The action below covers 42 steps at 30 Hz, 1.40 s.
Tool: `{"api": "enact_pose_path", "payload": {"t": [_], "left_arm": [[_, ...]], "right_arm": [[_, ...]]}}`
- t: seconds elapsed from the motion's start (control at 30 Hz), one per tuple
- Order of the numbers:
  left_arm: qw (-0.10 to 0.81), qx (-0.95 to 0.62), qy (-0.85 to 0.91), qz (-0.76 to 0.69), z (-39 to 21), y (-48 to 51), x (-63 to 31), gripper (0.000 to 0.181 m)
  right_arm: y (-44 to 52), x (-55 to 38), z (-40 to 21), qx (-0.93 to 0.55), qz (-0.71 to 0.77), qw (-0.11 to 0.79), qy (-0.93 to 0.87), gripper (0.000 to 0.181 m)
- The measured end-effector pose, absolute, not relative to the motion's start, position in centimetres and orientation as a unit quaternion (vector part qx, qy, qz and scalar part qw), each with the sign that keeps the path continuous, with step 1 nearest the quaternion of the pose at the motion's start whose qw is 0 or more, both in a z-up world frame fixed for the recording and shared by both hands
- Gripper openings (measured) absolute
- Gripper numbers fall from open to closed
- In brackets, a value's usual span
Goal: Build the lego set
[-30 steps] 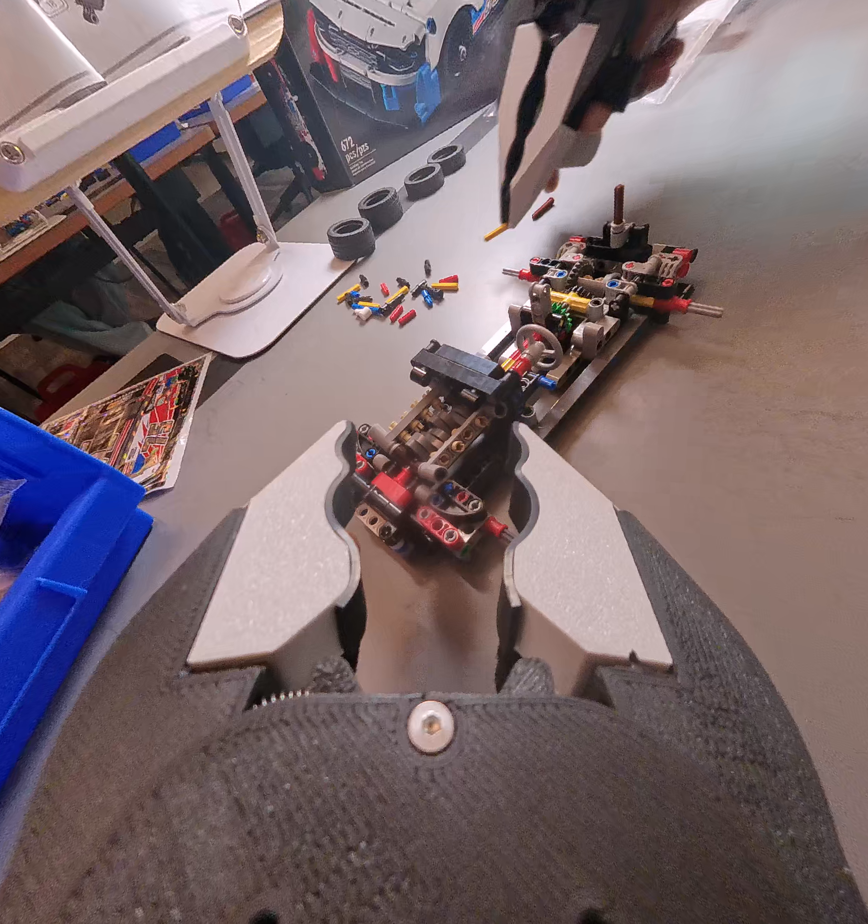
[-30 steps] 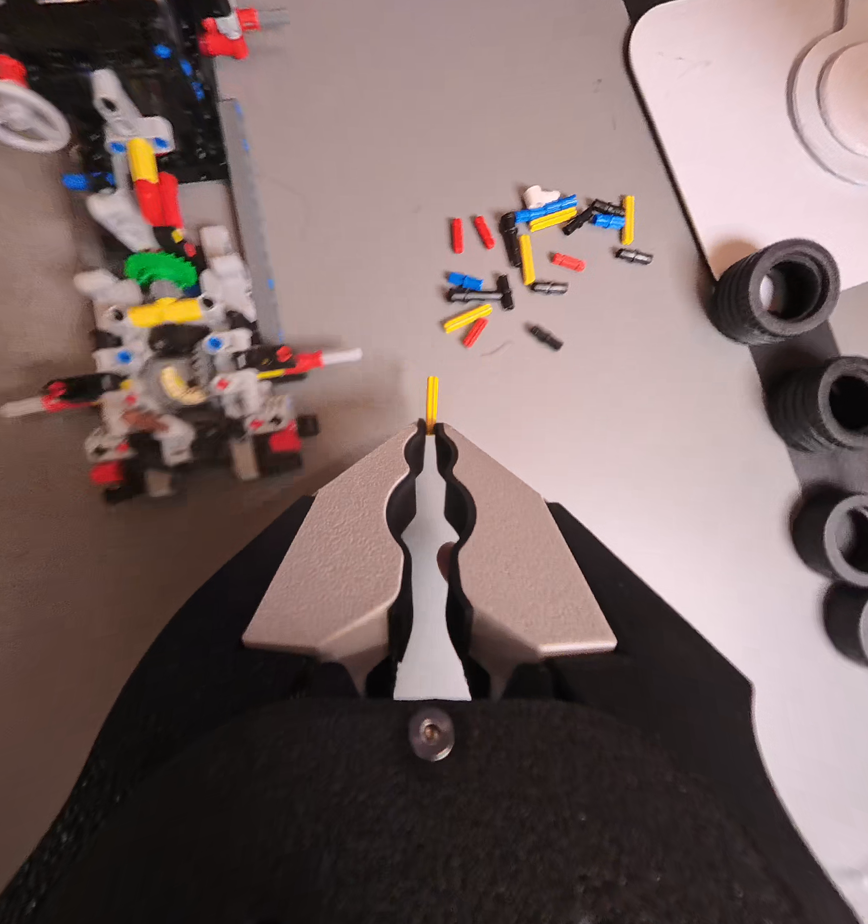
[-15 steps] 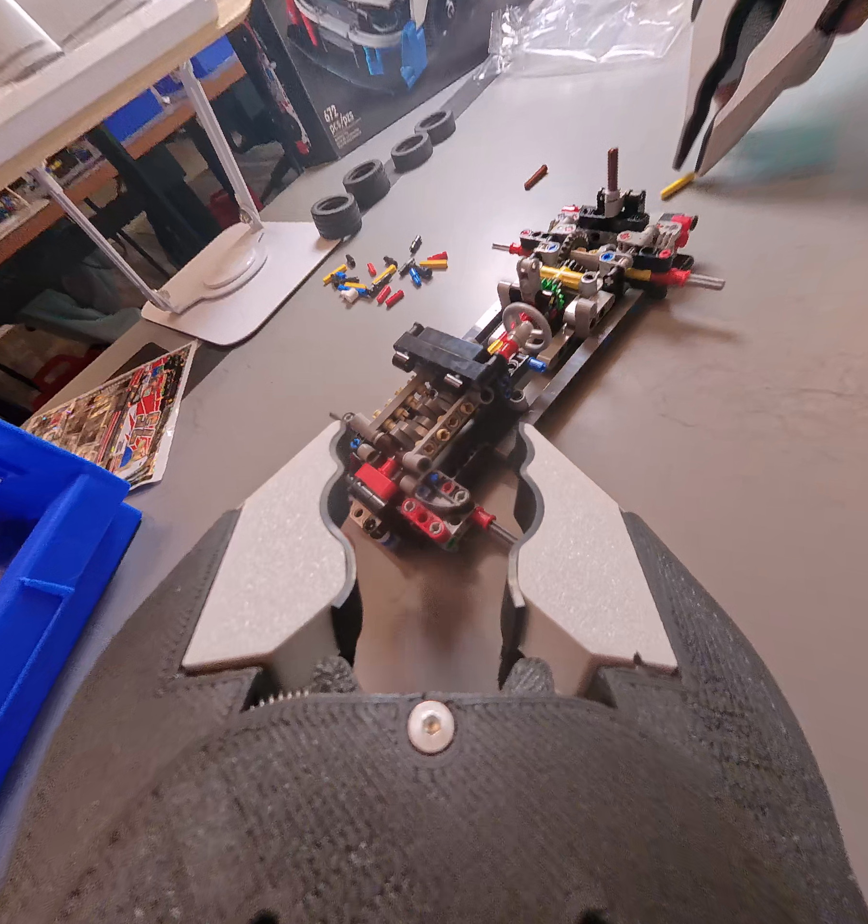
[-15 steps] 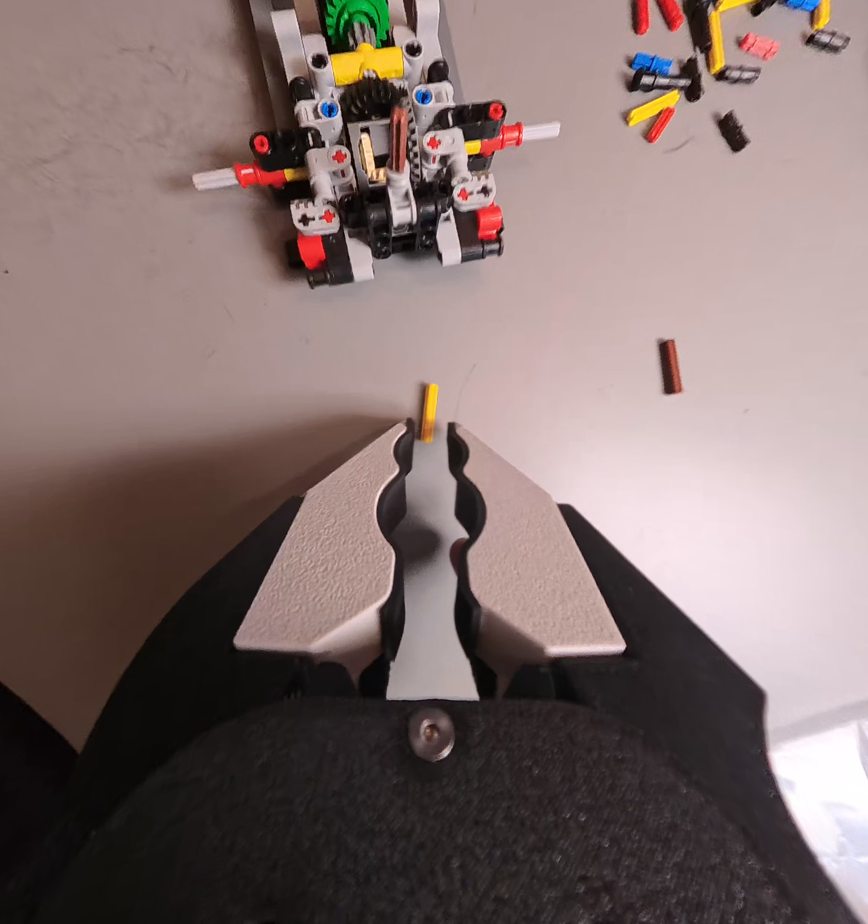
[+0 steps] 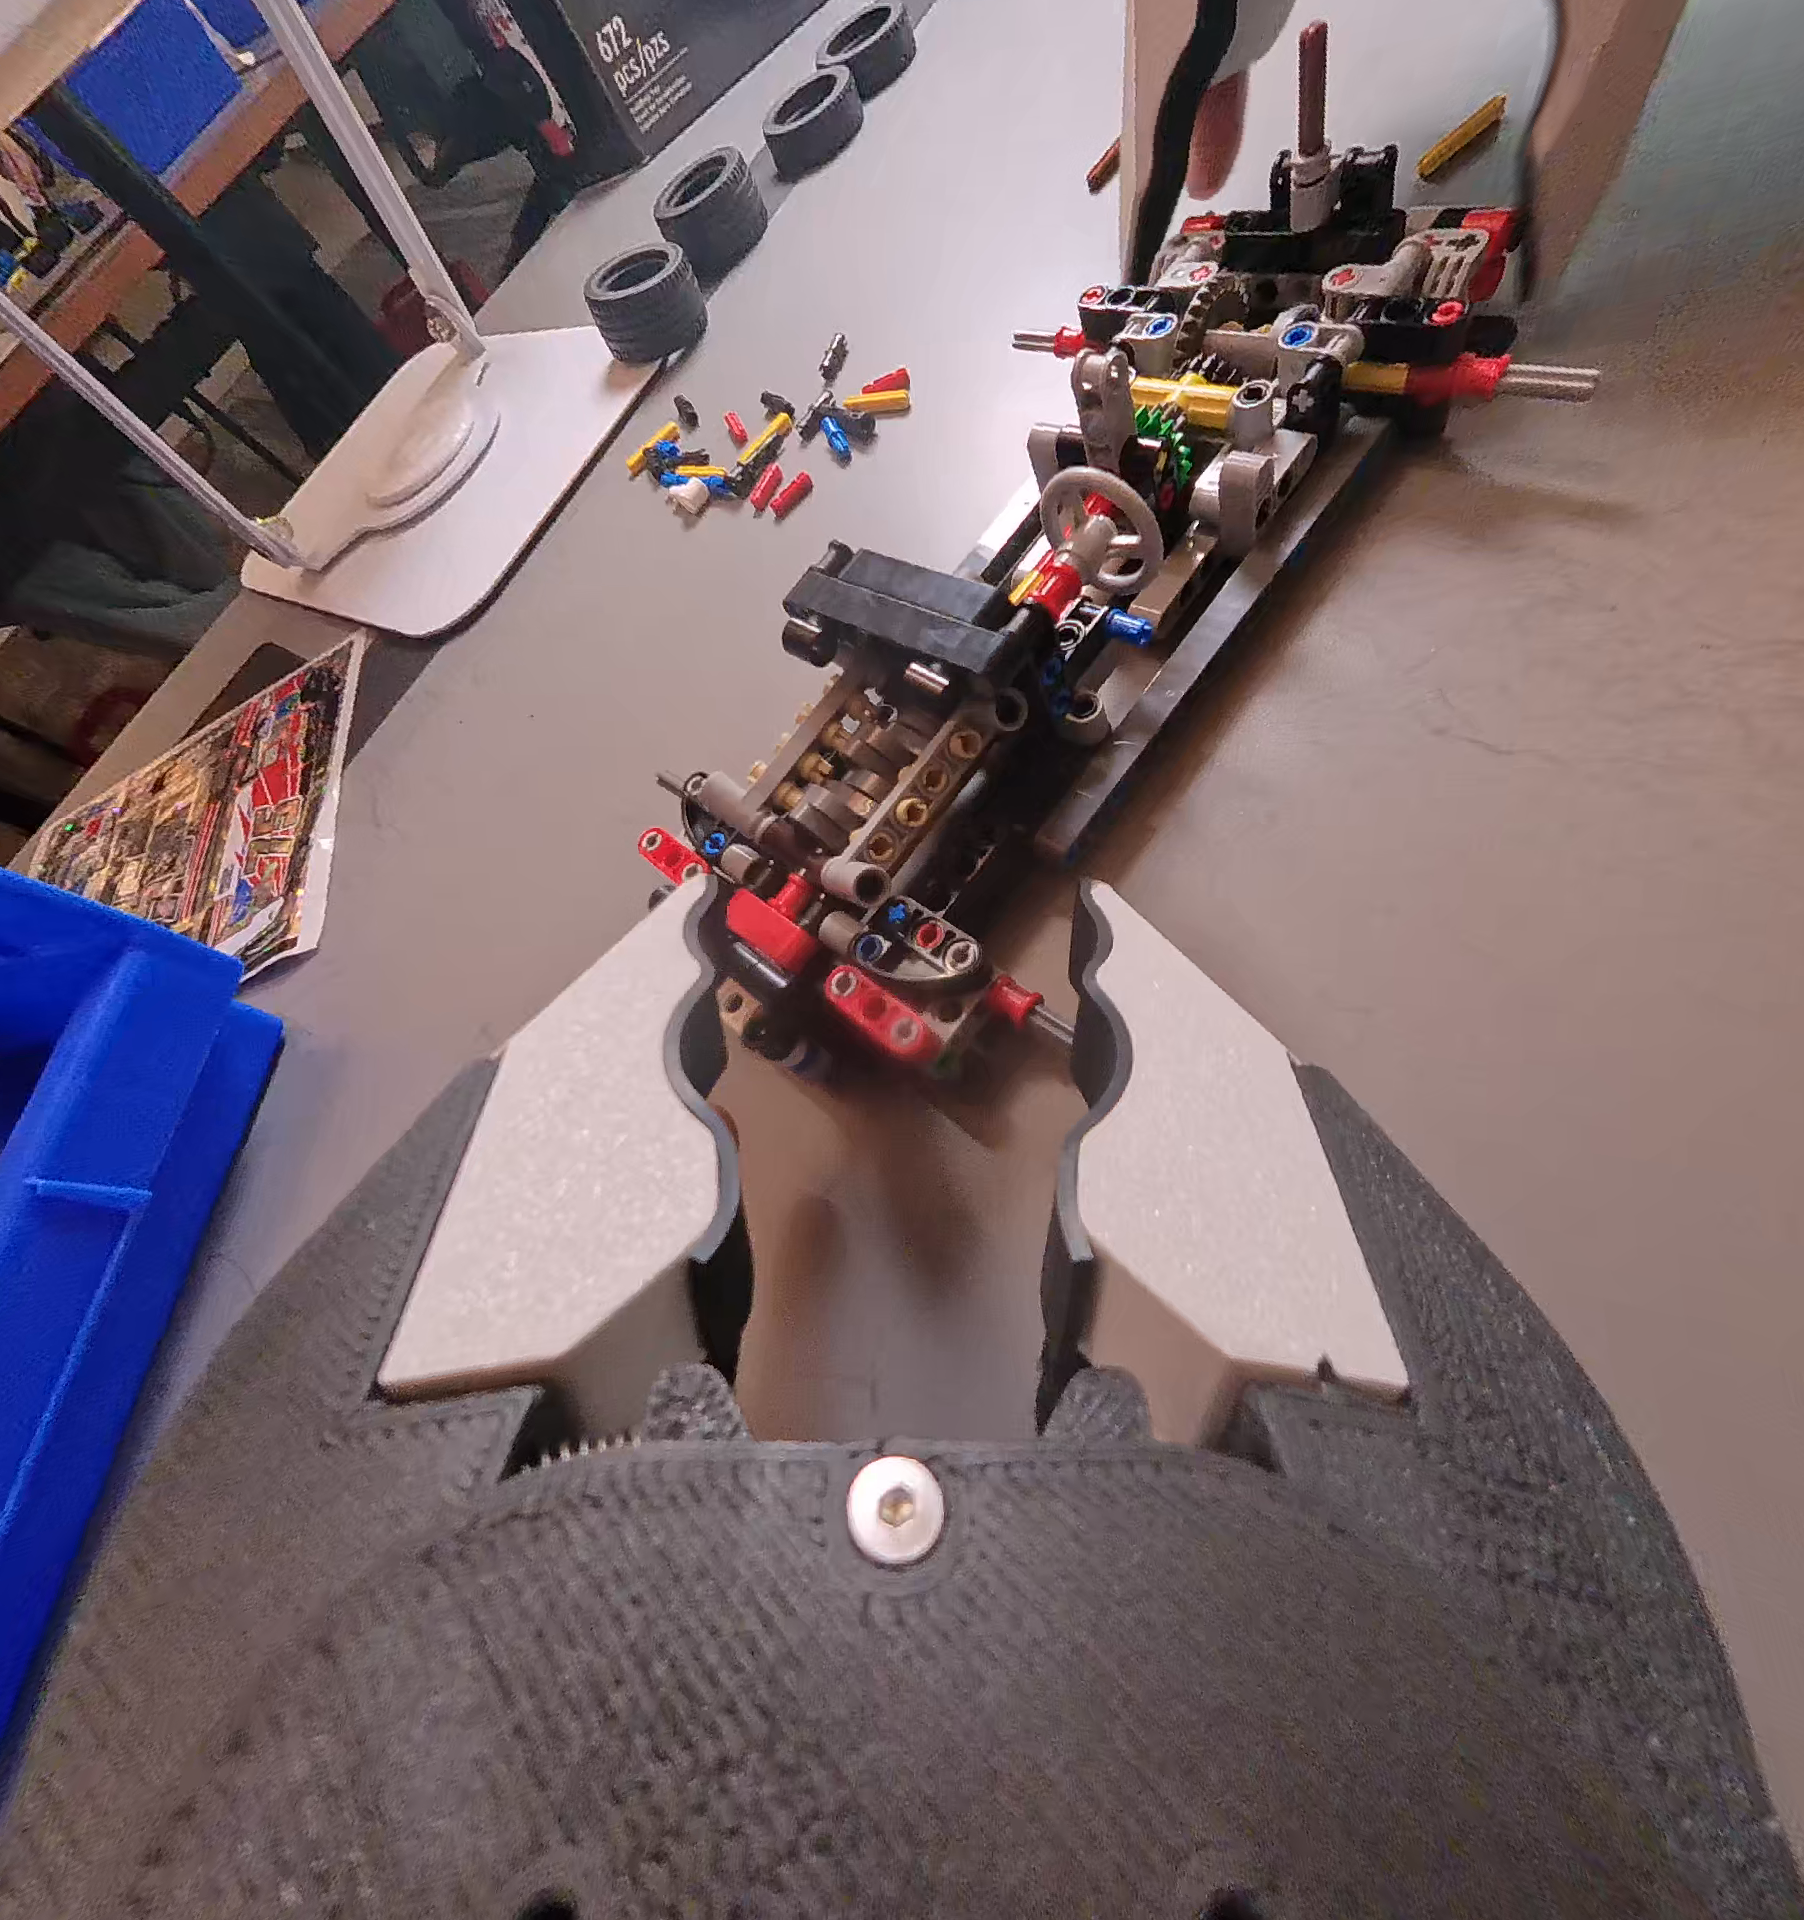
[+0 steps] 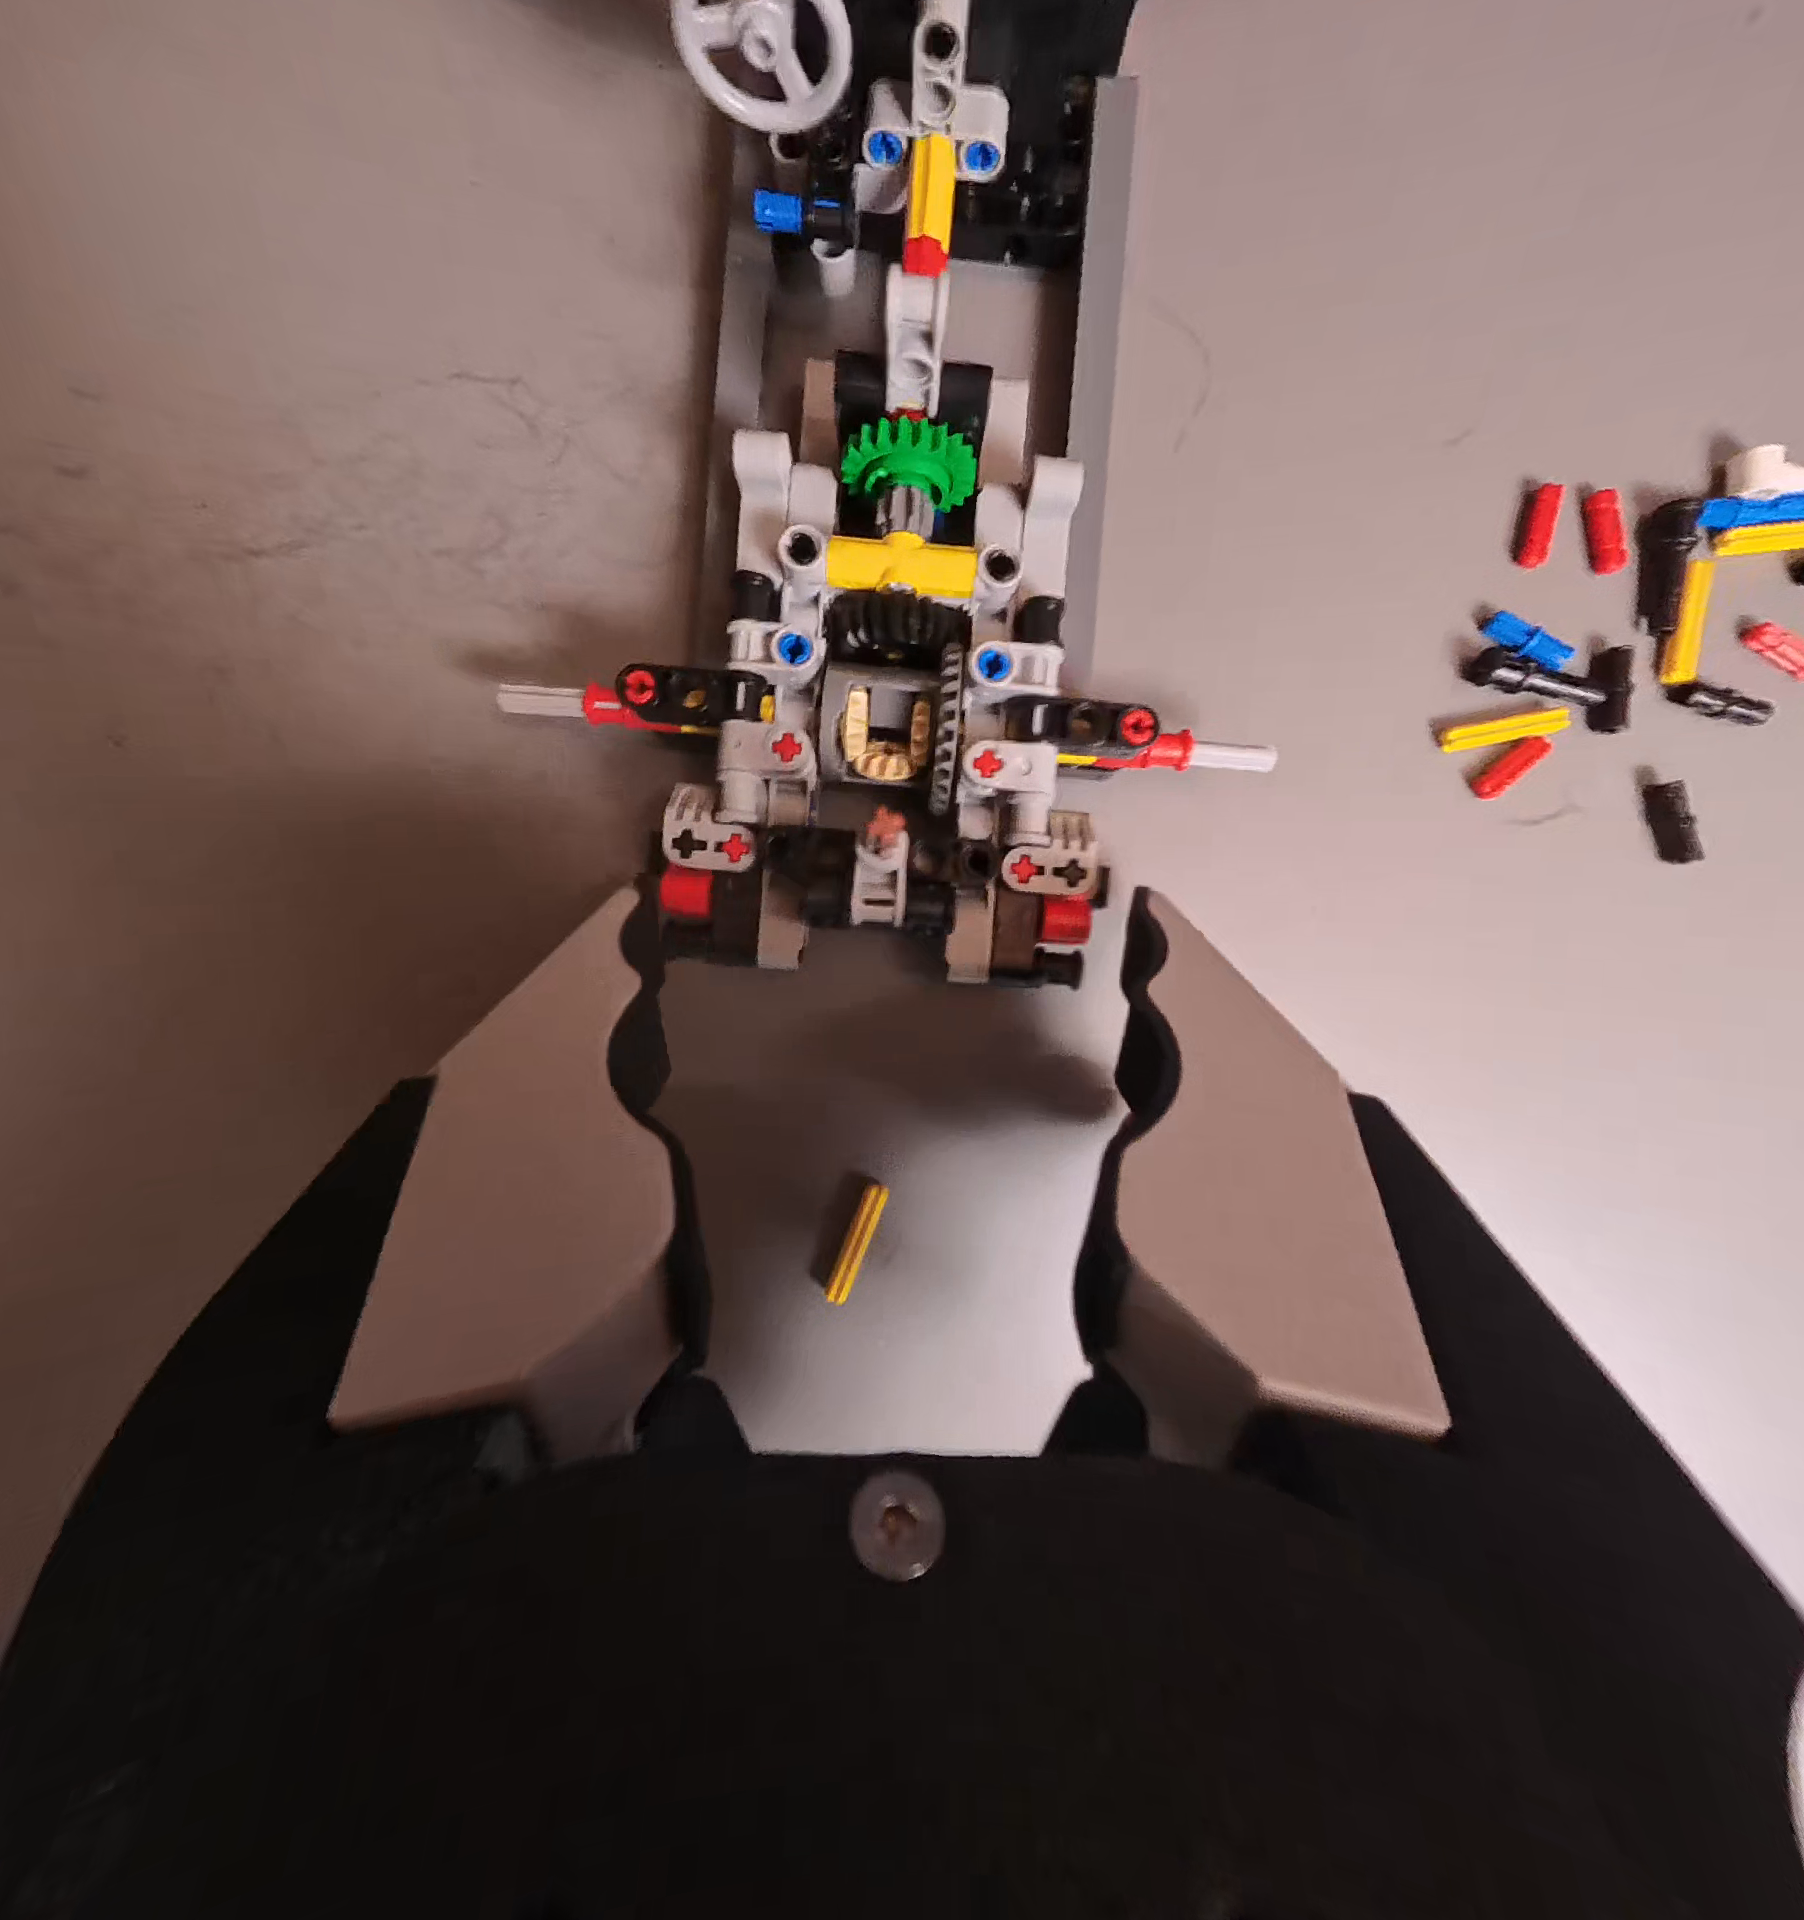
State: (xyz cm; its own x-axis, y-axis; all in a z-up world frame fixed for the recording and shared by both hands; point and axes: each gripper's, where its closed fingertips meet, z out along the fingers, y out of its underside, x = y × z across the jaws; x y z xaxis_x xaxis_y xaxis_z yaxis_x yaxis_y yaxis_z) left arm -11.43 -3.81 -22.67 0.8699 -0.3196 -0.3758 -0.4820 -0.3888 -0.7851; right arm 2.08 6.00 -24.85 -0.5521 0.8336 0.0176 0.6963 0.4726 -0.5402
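Observation:
The long lego car chassis (image 5: 981,727) lies on the grey table. My left gripper (image 5: 887,935) is closed on its near end, with both fingers against its sides. My right gripper (image 6: 882,914) is open wide, and its fingertips flank the chassis's far end (image 6: 877,727). It also shows at the top of the left wrist view (image 5: 1339,275). A short yellow axle (image 6: 854,1242) lies loose on the table between the right fingers, touching neither; it also shows in the left wrist view (image 5: 1461,135). A brown axle (image 5: 1313,83) stands upright on the far end.
A pile of small coloured pins (image 5: 773,436) lies left of the chassis, also in the right wrist view (image 6: 1656,634). Several black tyres (image 5: 659,301), a white lamp base (image 5: 441,478), a sticker sheet (image 5: 202,821), a blue bin (image 5: 67,1195) and a loose brown axle (image 5: 1104,166) are nearby. Left tips to right tips: about 20 cm.
My right gripper carried the yellow axle from near the pin pile to behind the chassis's far end, let it go on the table and opened wide. My left gripper stayed on the near end.

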Motion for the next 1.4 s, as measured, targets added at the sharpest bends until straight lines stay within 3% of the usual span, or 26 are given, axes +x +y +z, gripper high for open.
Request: {"api": "enact_pose_path", "payload": {"t": [0.07, 0.4, 0.63, 0.83, 0.93, 1.07, 1.17, 1.4], "left_arm": [[0.506, -0.826, 0.235, 0.079, -22.2, -3.8, -11.6, 0.066], [0.547, -0.805, 0.226, 0.047, -19.9, -3.8, -10.3, 0.066], [0.522, -0.789, 0.318, -0.066, -20.9, -5.6, -2.8, 0.041], [0.467, -0.798, 0.371, -0.088, -22.9, -7.0, -0.6, 0.039], [0.457, -0.804, 0.371, -0.087, -23.2, -7.1, -0.9, 0.038], [0.443, -0.810, 0.378, -0.065, -23.8, -7.1, -1.6, 0.023], [0.438, -0.808, 0.387, -0.073, -24.0, -7.4, -1.5, 0.007], [0.440, -0.792, 0.413, -0.093, -24.0, -7.5, -1.9, 0.005]], "right_arm": [[6.3, 2.1, -25.0, -0.474, 0.242, 0.154, -0.833, 0.079], [5.0, 7.0, -24.8, -0.693, 0.205, 0.253, -0.643, 0.078], [-1.6, 7.4, -24.7, -0.669, 0.213, 0.295, -0.648, 0.073], [-6.2, 6.4, -23.8, -0.583, 0.284, 0.279, -0.708, 0.045], [-3.6, 7.3, -22.1, -0.552, 0.282, 0.303, -0.724, 0.038], [5.0, 9.0, -21.3, -0.568, 0.230, 0.334, -0.716, 0.028], [8.7, 9.8, -22.5, -0.579, 0.230, 0.301, -0.722, 0.025], [9.4, 9.6, -24.9, -0.543, 0.221, 0.227, -0.778, 0.019]]}}
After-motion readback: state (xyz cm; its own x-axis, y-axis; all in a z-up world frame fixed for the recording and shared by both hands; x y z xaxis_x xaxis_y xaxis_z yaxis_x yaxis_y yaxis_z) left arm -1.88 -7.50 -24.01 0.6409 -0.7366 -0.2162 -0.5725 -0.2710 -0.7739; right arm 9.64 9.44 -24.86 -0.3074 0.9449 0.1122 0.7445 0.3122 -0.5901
